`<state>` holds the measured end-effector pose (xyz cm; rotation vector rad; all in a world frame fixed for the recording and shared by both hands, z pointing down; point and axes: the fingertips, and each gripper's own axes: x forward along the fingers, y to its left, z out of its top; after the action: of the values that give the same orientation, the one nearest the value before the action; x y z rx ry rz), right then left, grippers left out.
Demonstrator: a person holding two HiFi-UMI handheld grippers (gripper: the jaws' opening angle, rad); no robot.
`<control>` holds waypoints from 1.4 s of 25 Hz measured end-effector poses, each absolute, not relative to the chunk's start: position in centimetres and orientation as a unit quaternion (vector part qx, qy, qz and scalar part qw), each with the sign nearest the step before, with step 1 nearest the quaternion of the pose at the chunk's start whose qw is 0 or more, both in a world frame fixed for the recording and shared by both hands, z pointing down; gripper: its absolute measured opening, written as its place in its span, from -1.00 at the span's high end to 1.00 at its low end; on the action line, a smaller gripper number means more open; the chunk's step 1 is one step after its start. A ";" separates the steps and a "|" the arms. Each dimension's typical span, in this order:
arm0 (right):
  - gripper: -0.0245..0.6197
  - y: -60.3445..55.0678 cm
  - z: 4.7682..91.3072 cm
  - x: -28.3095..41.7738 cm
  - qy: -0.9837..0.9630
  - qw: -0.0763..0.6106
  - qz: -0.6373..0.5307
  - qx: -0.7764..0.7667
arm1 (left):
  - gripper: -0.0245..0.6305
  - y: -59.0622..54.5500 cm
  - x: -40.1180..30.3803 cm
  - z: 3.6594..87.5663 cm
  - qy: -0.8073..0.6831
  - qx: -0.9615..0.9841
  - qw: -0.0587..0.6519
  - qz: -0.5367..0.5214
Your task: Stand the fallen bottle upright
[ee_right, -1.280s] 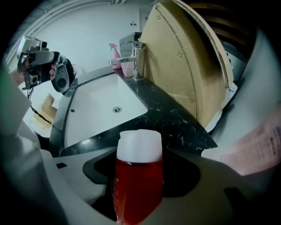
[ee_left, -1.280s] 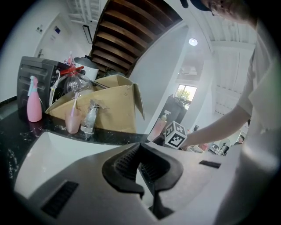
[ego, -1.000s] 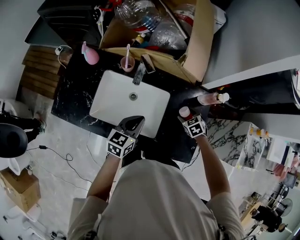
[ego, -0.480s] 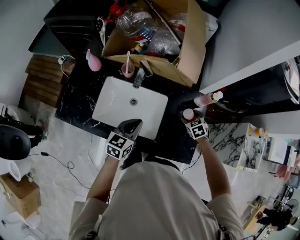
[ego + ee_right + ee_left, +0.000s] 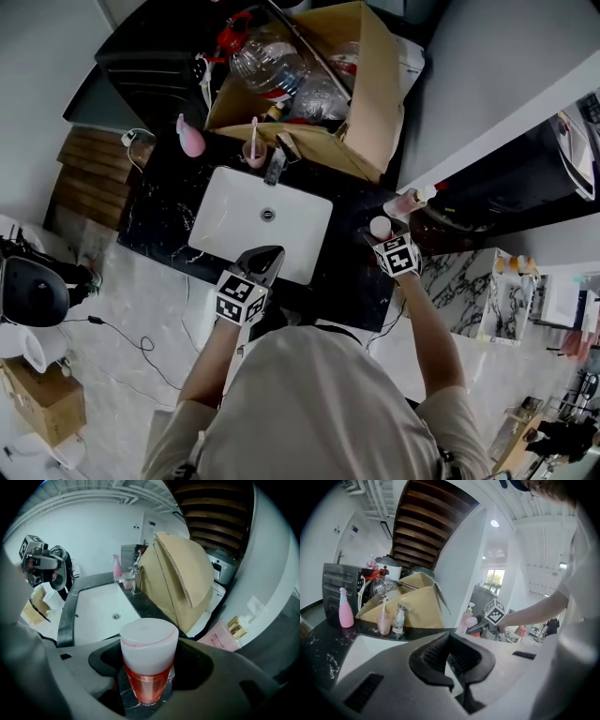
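Observation:
A red bottle (image 5: 148, 679) with a white cap (image 5: 380, 227) stands upright on the black marble counter (image 5: 164, 202), right of the sink. My right gripper (image 5: 382, 236) is over it, jaws spread wide on either side of the cap with dark gaps showing, so it is open around the bottle. In front of the sink my left gripper (image 5: 449, 660) hangs with its ribbed pads together and nothing between them; in the head view the left gripper (image 5: 265, 255) tapers to a closed point.
A white sink (image 5: 234, 202) with a faucet (image 5: 275, 167) fills the counter's middle. Behind it stand a pink cup (image 5: 254, 155), a pink bottle (image 5: 190, 139) and a cardboard box (image 5: 366, 103) of clutter. A pale pink pump bottle (image 5: 220, 637) lies just beyond the red one.
Both grippers have risen a little and the head view has shifted. The red bottle stays standing between the right jaws, which keep the same spread.

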<state>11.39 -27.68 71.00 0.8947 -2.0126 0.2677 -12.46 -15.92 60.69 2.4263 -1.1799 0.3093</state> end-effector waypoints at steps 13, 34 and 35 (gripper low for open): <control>-0.02 -28.6 68.0 11.4 -0.839 0.350 0.127 0.396 | 0.90 -16.4 -10.9 58.8 -0.417 0.880 0.194 0.120; -0.03 -28.2 68.1 10.8 -0.858 0.268 0.118 0.422 | 0.90 -16.6 -7.8 59.1 -0.397 0.883 0.213 0.134; -0.03 -28.3 68.2 10.8 -0.858 0.267 0.119 0.422 | 0.90 -16.6 -7.7 59.0 -0.396 0.883 0.215 0.132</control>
<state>10.81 -28.27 68.17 1.1379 -2.3167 0.3211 -7.69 -16.65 59.03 2.4486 -1.0992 0.3653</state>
